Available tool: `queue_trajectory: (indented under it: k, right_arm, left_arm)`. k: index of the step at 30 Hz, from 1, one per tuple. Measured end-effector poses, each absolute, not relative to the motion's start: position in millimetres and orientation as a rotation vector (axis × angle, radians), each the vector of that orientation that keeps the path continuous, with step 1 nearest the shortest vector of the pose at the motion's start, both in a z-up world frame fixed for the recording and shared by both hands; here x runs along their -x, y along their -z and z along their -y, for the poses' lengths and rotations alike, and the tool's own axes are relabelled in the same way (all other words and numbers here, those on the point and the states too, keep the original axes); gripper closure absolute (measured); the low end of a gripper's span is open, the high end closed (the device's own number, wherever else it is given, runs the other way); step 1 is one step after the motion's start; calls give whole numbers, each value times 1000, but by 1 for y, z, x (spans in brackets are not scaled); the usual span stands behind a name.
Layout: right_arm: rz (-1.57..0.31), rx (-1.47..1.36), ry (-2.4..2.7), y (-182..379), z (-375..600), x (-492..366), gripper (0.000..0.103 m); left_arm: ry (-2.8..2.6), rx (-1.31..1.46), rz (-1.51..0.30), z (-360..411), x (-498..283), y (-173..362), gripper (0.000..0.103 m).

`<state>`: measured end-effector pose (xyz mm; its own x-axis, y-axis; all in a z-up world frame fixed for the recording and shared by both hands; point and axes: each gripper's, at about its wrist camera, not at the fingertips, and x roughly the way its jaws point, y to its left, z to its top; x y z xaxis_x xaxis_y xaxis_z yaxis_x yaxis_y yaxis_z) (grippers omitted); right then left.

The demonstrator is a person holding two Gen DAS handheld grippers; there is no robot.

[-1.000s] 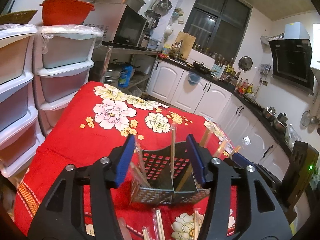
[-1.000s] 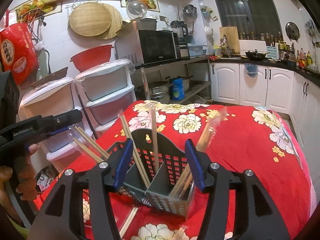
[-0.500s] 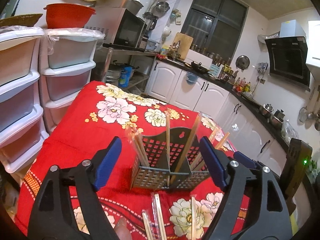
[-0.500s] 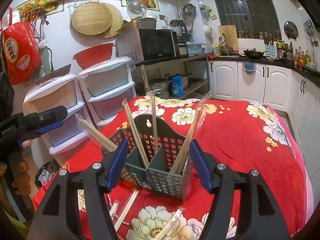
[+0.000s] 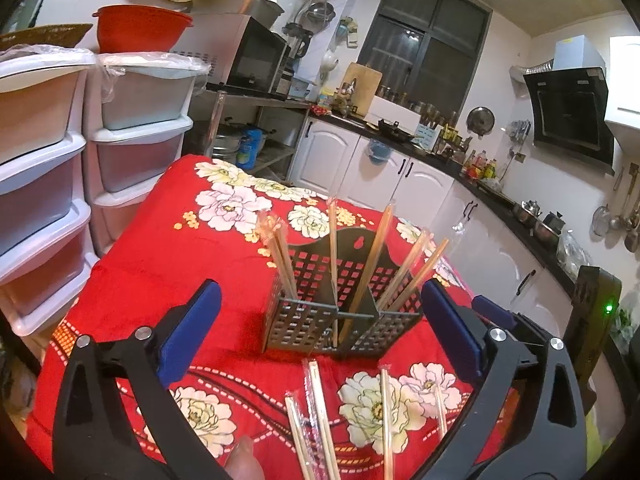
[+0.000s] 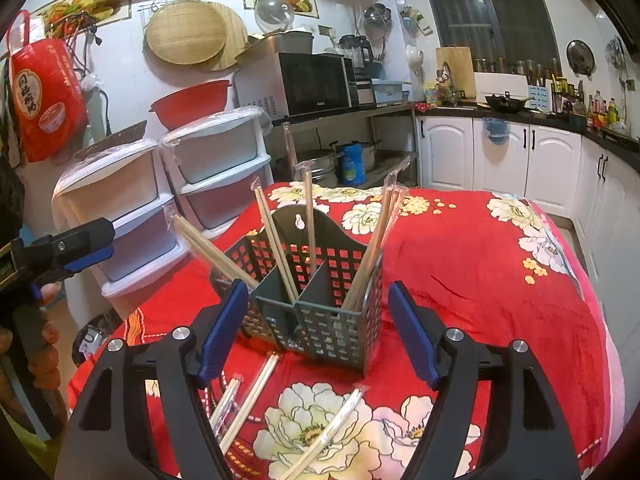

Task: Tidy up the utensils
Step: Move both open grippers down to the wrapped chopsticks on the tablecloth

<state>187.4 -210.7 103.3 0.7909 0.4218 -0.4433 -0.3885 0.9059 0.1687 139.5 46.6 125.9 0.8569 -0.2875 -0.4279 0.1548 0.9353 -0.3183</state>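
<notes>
A dark grey perforated utensil caddy stands on the red floral tablecloth. Several wrapped chopstick pairs stand in its compartments. More wrapped chopsticks lie on the cloth in front of it. My left gripper is open and empty, a little short of the caddy. My right gripper is open and empty, its jaws either side of the caddy's near corner. The left gripper also shows at the left edge of the right wrist view.
White plastic drawer towers stand left of the table. Beyond it stand a metal rack with a microwave and white cabinets under a dark counter. The table edge drops off on the right.
Both grippers have opened wider and drawn back from the caddy. More loose chopsticks on the cloth have come into view in front of it.
</notes>
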Motion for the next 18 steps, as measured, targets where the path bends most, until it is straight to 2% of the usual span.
queue_trajectory:
  k: [18]
  right_arm:
    - [-569, -33, -428, -78, 215, -167, 32]
  left_arm:
    - [240, 295, -586, -48, -133, -88, 12]
